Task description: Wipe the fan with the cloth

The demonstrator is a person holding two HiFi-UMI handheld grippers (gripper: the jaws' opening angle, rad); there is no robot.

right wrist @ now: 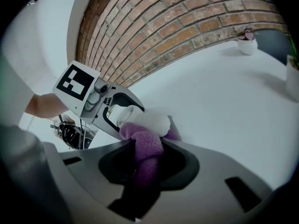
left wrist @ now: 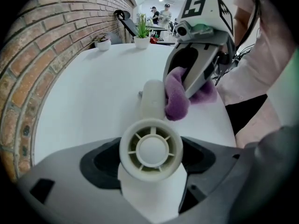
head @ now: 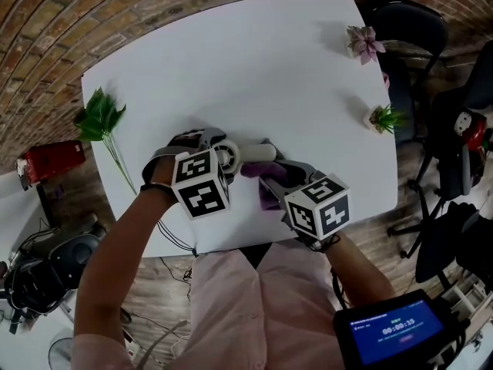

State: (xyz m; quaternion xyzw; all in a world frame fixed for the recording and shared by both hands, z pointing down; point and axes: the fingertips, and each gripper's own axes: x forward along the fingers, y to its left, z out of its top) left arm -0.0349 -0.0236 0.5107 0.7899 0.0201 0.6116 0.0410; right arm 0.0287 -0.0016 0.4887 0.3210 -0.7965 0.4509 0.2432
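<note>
Fan (left wrist: 150, 148) seems light, hard plastic: left tool (head: 223, 157) grips its head, right tool (right wrist: 147, 164) pinches the soft cloth (right wrist: 142, 141)

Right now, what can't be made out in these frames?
- fan blades: left gripper view, dark behind the grille.
- cloth full extent: right gripper view, bunched inside the right gripper; head view, mostly under that gripper.
- screen small print: head view, too small.
</note>
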